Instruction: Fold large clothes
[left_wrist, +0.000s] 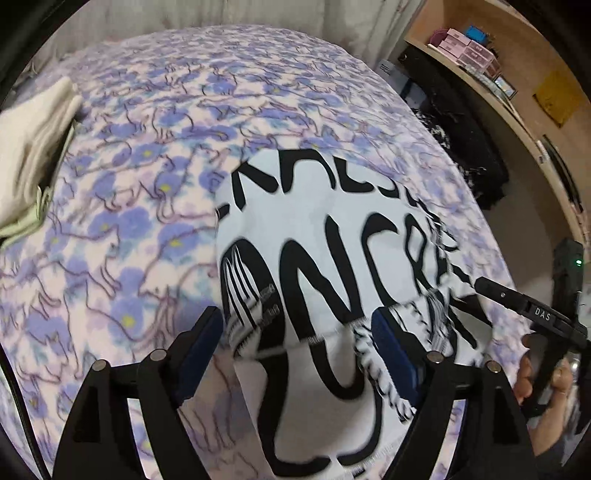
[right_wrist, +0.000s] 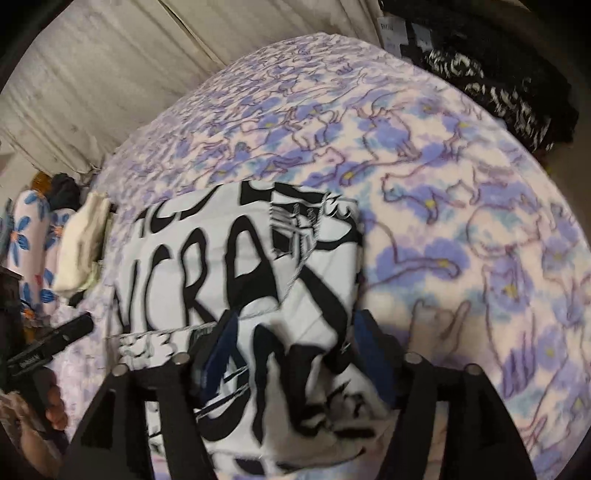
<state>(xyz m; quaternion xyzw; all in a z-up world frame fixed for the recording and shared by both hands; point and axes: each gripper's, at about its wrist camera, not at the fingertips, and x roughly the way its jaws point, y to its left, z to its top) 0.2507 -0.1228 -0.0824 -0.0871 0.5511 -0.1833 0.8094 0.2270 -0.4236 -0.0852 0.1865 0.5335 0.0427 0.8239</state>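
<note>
Folded white garment with black lettering (left_wrist: 332, 236), lying on the floral bedspread (left_wrist: 147, 155).
Left gripper (left_wrist: 299, 350) and right gripper (right_wrist: 291, 350): 2 pairs of jaws spread wide over the near edge, pads clear of cloth. Cream folded cloth (left_wrist: 33, 155) lies well apart.

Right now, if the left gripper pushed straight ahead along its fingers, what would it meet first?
Probably the white garment with bold black lettering, which lies on the purple flowered blanket directly ahead of the open left gripper; depth is unclear.
</note>
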